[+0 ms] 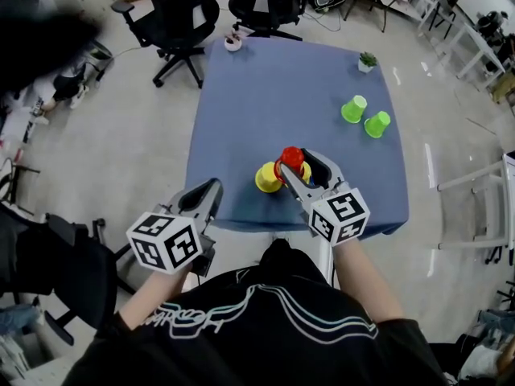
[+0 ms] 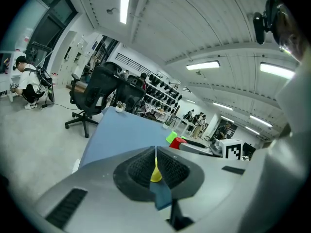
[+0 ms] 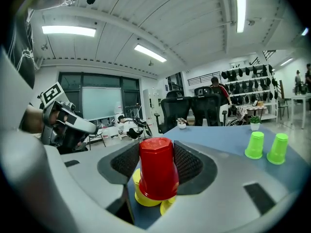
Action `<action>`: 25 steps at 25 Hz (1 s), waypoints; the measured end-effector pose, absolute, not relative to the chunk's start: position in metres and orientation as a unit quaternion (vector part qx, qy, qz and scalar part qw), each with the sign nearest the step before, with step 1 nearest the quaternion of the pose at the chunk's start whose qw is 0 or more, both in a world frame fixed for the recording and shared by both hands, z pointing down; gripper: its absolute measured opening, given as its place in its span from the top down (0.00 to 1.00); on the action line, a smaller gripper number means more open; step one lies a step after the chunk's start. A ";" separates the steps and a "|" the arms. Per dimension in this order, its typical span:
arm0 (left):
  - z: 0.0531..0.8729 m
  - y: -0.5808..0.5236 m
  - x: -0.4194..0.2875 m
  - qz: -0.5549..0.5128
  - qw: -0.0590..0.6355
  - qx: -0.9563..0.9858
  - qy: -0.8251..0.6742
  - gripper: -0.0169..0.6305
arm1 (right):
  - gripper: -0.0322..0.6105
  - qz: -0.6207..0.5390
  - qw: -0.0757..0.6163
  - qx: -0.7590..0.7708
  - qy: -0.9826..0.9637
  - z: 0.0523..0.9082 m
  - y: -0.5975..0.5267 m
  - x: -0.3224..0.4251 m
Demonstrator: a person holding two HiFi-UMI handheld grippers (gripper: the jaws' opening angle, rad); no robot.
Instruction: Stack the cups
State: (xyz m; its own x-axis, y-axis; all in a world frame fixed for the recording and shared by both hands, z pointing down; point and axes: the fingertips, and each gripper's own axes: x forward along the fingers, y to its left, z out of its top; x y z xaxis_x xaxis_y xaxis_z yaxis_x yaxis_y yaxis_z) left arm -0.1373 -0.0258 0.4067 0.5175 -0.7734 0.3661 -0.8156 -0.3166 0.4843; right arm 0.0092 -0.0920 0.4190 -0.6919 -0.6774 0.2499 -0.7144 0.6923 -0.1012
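The blue table [image 1: 265,95] fills the middle of your head view, and everything you need sits on it. Your right gripper [image 1: 296,164] is at the table's 6 o'clock edge, just in front of you, with its jaws set wide and pressed on either side of the red cup [image 3: 156,171], which it holds mouth-down. Your left gripper [image 1: 213,190] is off the table's near-left corner, at about 7 o'clock, with its jaws closed together on nothing. Two green cups [image 1: 352,108] stand mouth-down side by side at the table's 2 o'clock, well apart from your work. Two yellow cups [image 1: 266,178] sit at 6 o'clock, directly under and just beside the red one. In the right gripper view the red cup's rim overlaps the left yellow cup [image 3: 141,194], but whether it is seated or only just above it cannot be told. A small potted plant [image 1: 367,61] stands at 1 o'clock and a little pot [image 1: 233,42] at 11 o'clock, both clear of your path. You look to be partway through placing red onto yellow, early in the task, with the green pair untouched. For the next move, line the red rim squarely over one yellow cup, not across the two. Lower it until it settles, then part the jaws without dragging it sideways.
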 end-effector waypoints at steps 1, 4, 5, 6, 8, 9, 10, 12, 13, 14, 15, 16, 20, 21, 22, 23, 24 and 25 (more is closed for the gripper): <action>0.408 -0.026 -0.137 0.034 0.319 0.811 -0.490 0.93 | 0.58 0.096 0.097 0.381 -0.915 0.420 -0.092 0.009; 0.408 -0.027 -0.137 0.036 0.319 0.811 -0.489 0.93 | 0.58 0.098 0.096 0.381 -0.914 0.423 -0.092 0.010; 0.409 -0.027 -0.137 0.037 0.319 0.811 -0.489 0.93 | 0.58 0.097 0.096 0.381 -0.914 0.423 -0.091 0.010; 0.409 -0.026 -0.137 0.038 0.319 0.811 -0.489 0.93 | 0.58 0.096 0.095 0.382 -0.914 0.423 -0.090 0.011; 0.410 -0.024 -0.137 0.038 0.320 0.810 -0.489 0.93 | 0.58 0.094 0.096 0.383 -0.914 0.423 -0.089 0.011; 0.411 -0.024 -0.137 0.038 0.320 0.810 -0.490 0.93 | 0.58 0.092 0.099 0.382 -0.914 0.424 -0.088 0.011; 0.410 -0.024 -0.137 0.038 0.320 0.810 -0.490 0.93 | 0.58 0.089 0.103 0.380 -0.915 0.424 -0.088 0.010; 0.410 -0.025 -0.138 0.037 0.319 0.809 -0.492 0.93 | 0.57 0.080 0.113 0.373 -0.917 0.424 -0.087 0.008; 0.410 -0.025 -0.138 0.037 0.319 0.809 -0.493 0.93 | 0.54 0.076 0.114 0.370 -0.919 0.423 -0.086 0.008; 0.410 -0.026 -0.139 0.036 0.319 0.808 -0.494 0.93 | 0.52 0.074 0.113 0.368 -0.920 0.420 -0.085 0.008; 0.409 -0.026 -0.138 0.036 0.319 0.807 -0.495 0.93 | 0.51 0.071 0.110 0.367 -0.921 0.418 -0.085 0.008; 0.409 -0.026 -0.138 0.035 0.319 0.807 -0.495 0.93 | 0.50 0.069 0.108 0.365 -0.922 0.414 -0.084 0.009; 0.407 -0.029 -0.134 0.035 0.317 0.809 -0.494 0.93 | 0.49 0.053 0.099 0.363 -0.925 0.392 -0.082 0.015; 0.406 -0.030 -0.133 0.035 0.317 0.809 -0.493 0.93 | 0.49 0.050 0.094 0.364 -0.925 0.385 -0.082 0.019; 0.405 -0.032 -0.132 0.035 0.316 0.810 -0.493 0.93 | 0.49 0.048 0.089 0.366 -0.925 0.378 -0.084 0.022; 0.404 -0.034 -0.130 0.034 0.316 0.810 -0.492 0.93 | 0.49 0.047 0.085 0.371 -0.924 0.371 -0.086 0.027; 0.403 -0.036 -0.128 0.034 0.315 0.811 -0.492 0.93 | 0.49 0.045 0.081 0.376 -0.922 0.364 -0.090 0.033; 0.402 -0.039 -0.126 0.034 0.314 0.812 -0.491 0.93 | 0.49 0.044 0.078 0.383 -0.919 0.358 -0.093 0.040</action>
State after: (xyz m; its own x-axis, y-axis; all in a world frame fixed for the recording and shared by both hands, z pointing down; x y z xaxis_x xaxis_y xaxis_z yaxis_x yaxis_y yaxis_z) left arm -0.1257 -0.0392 0.4016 0.5153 -0.7762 0.3633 -0.8187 -0.3206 0.4763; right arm 0.0401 -0.0935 0.3583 -0.6947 -0.6971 0.1774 -0.7109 0.7030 -0.0214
